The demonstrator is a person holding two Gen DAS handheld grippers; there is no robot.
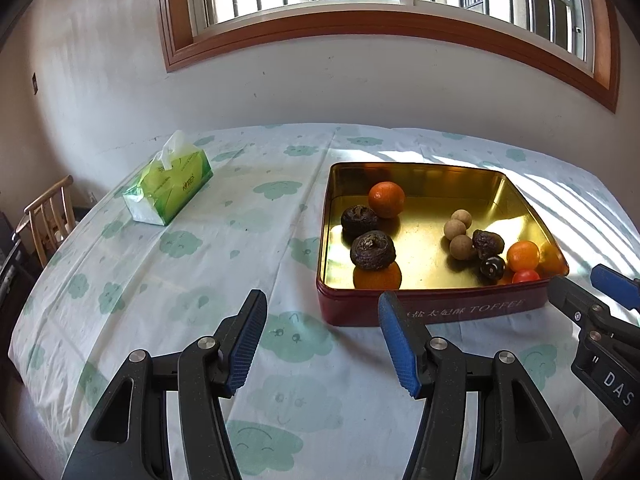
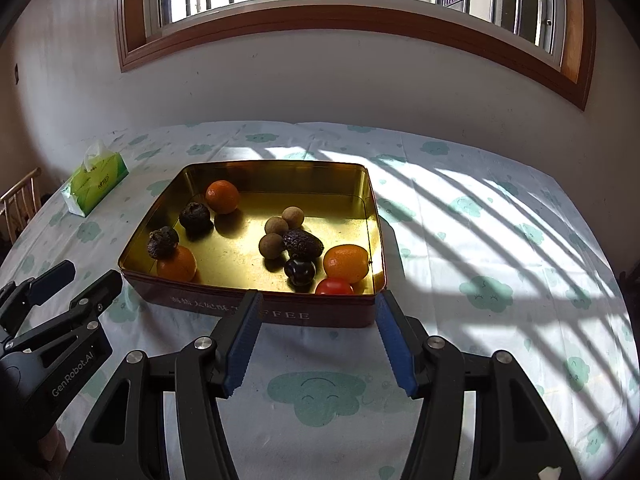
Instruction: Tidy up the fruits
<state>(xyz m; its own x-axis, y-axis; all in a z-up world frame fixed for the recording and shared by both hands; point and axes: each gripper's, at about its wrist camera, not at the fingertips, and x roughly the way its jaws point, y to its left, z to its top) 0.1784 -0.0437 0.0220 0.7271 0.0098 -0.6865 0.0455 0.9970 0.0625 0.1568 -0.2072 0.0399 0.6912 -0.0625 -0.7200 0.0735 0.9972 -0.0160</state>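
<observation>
The red tin (image 2: 280, 316) sits on the cloud-print cloth (image 2: 480, 240), a long side facing both grippers. Inside it lie the fruits — three oranges (image 2: 346, 263), dark wrinkled ones, brown longans (image 2: 276, 226), a tomato (image 2: 334, 287). Left gripper (image 1: 322, 344) and right gripper (image 2: 316, 342) hover just before the tin, jaws apart, empty.

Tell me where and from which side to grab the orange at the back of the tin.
Grip the back orange across its round middle, coming from above. A dark wrinkled fruit crowds its near-left side and the tin wall blocks a low approach; its top stands clear.
</observation>
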